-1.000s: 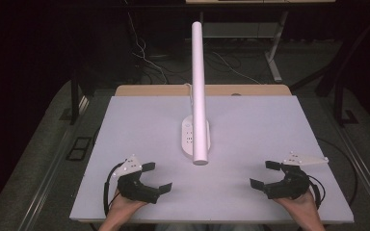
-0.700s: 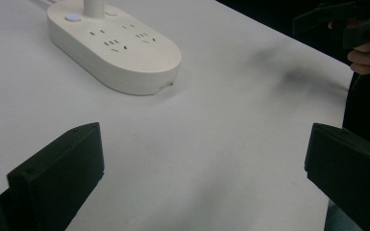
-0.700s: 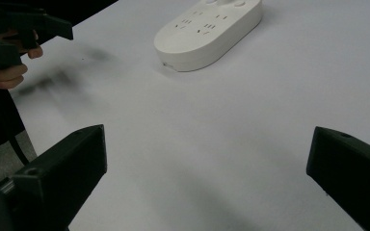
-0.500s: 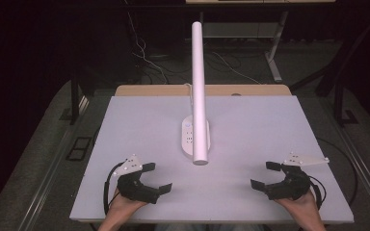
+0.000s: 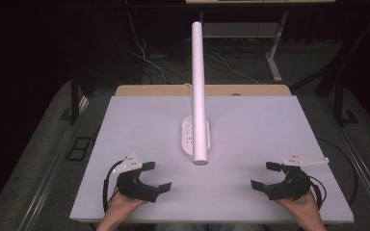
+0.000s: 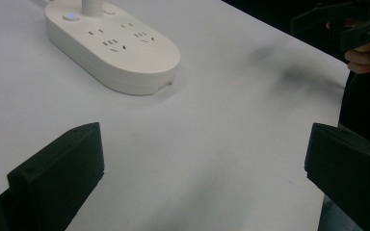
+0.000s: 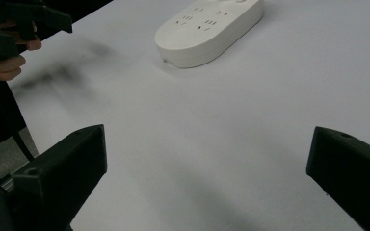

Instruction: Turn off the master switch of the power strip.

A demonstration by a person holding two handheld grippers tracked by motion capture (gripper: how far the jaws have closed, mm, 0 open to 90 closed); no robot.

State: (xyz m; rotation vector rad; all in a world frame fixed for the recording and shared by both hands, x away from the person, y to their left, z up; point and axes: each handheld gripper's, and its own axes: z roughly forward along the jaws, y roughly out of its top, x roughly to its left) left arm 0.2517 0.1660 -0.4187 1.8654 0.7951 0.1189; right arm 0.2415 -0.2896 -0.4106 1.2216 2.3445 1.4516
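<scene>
Holding both tools low near the table's front edge, I have the left gripper point(image 5: 156, 176) at the near left and the right gripper point(image 5: 265, 175) at the near right, well apart from each other. Each one's jaws stand spread wide with nothing between them; in both gripper views I see only bare white table point(image 5: 270, 125) in the gap. I read both as released.

Between them, farther from me along the table's middle line, sits the white power strip point(image 5: 189, 136), an oval block lying flat with its socket faces up. A white post point(image 5: 198, 86) rises from its far end and leans toward the camera, so in the high view it covers part of the strip. From the left gripper view I see the strip point(image 6: 113, 48) ahead and to the left, with two rows of sockets and a small round button near the post's foot. From the right gripper view the strip point(image 7: 209, 31) lies ahead, up the middle of the frame. Neither tool touches it.

A thin white cord leaves the strip's far end toward a tan board point(image 5: 149, 90) at the table's back edge.
</scene>
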